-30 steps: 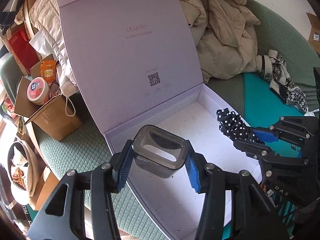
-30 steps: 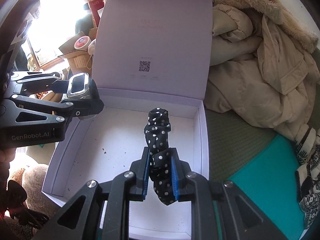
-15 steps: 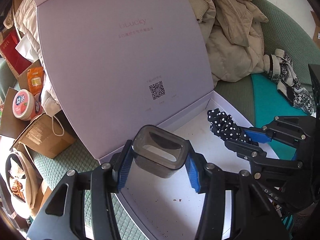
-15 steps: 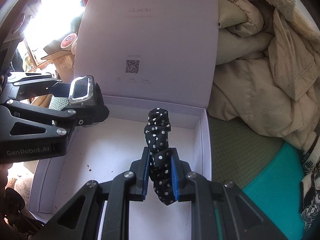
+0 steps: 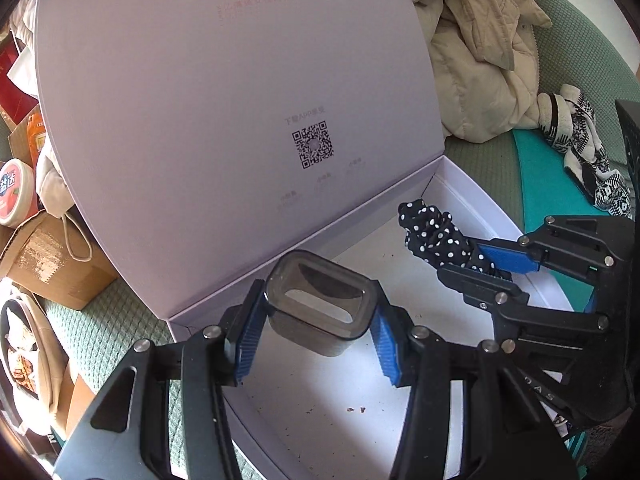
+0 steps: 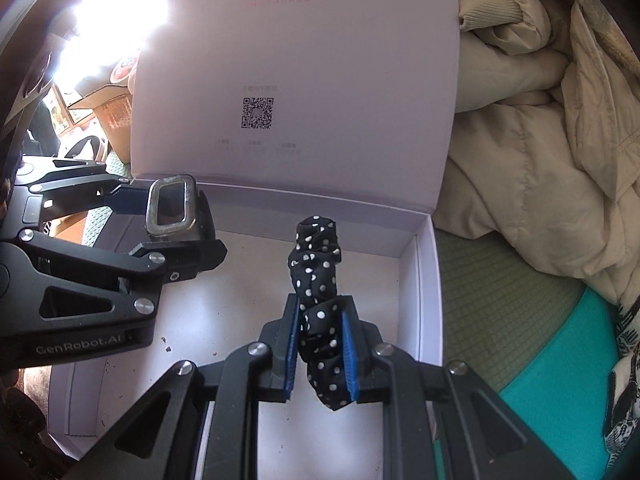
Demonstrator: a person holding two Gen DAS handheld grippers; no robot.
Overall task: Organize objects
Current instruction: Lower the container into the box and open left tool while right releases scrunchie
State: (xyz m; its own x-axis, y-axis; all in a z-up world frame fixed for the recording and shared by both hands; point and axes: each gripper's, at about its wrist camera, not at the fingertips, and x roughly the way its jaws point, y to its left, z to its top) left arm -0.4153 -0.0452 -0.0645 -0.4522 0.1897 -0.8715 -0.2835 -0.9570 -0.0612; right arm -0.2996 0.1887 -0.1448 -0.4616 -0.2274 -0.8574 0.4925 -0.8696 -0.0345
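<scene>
An open lilac box (image 5: 472, 196) (image 6: 424, 280) lies on a green couch, its lid (image 5: 224, 120) (image 6: 304, 60) standing upright at the back. My left gripper (image 5: 316, 332) (image 6: 176, 208) is shut on a small smoky clear rectangular container (image 5: 320, 312) (image 6: 172, 208) and holds it over the box's back left part. My right gripper (image 6: 320, 356) (image 5: 484, 264) is shut on a black polka-dot scrunchie (image 6: 316, 280) (image 5: 436, 236) and holds it over the box's right side. I cannot tell whether either object touches the box floor.
A beige padded jacket (image 5: 480, 52) (image 6: 540, 140) lies heaped behind and right of the box. A patterned black-and-white cloth (image 5: 584, 148) lies on a teal mat (image 6: 560, 380) at right. Cardboard boxes (image 5: 52, 264) and a round tub (image 5: 14, 192) sit at left.
Both grippers have moved forward and lower over the box toward its back wall, still holding the container and the scrunchie. The lid now fills more of both views.
</scene>
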